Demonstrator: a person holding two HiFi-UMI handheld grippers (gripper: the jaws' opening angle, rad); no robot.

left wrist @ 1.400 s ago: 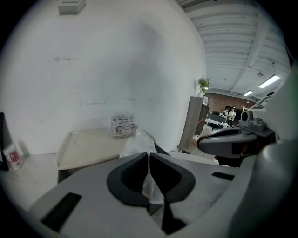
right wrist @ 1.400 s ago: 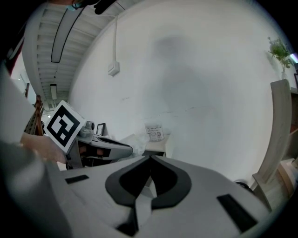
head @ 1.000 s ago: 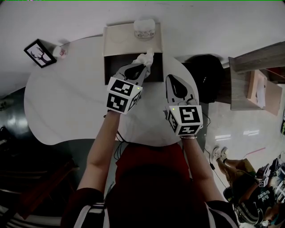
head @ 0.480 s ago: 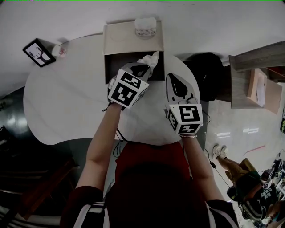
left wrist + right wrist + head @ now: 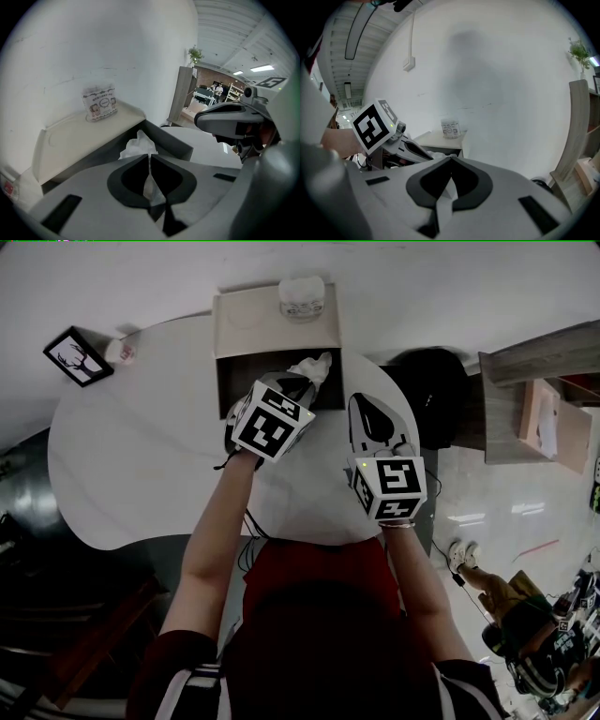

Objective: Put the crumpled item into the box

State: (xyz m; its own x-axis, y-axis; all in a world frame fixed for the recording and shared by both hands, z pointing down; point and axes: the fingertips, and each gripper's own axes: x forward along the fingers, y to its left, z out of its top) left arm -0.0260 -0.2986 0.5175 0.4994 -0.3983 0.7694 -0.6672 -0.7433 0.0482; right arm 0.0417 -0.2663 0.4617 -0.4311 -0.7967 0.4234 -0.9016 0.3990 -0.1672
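Note:
The crumpled item (image 5: 316, 366) is a wad of white tissue. My left gripper (image 5: 302, 382) is shut on it and holds it over the dark mouth of the cardboard box (image 5: 232, 381) at the table's far edge. In the left gripper view the tissue (image 5: 138, 146) sticks out past the closed jaws, above the box's grey inner wall (image 5: 171, 140). My right gripper (image 5: 367, 407) hovers over the white table (image 5: 141, 456) to the right of the box, shut with nothing in it. From the right gripper view the left gripper's marker cube (image 5: 375, 124) shows at the left.
A small pack of tissues (image 5: 303, 298) stands on the box's open back flap (image 5: 251, 326). A framed deer picture (image 5: 77, 355) and a small cup (image 5: 120, 350) sit at the table's far left. A black chair (image 5: 433, 395) and a wooden cabinet (image 5: 539, 418) stand to the right.
My left gripper has moved forward toward the box and rolled, carrying the tissue over the opening. The right gripper has hardly moved.

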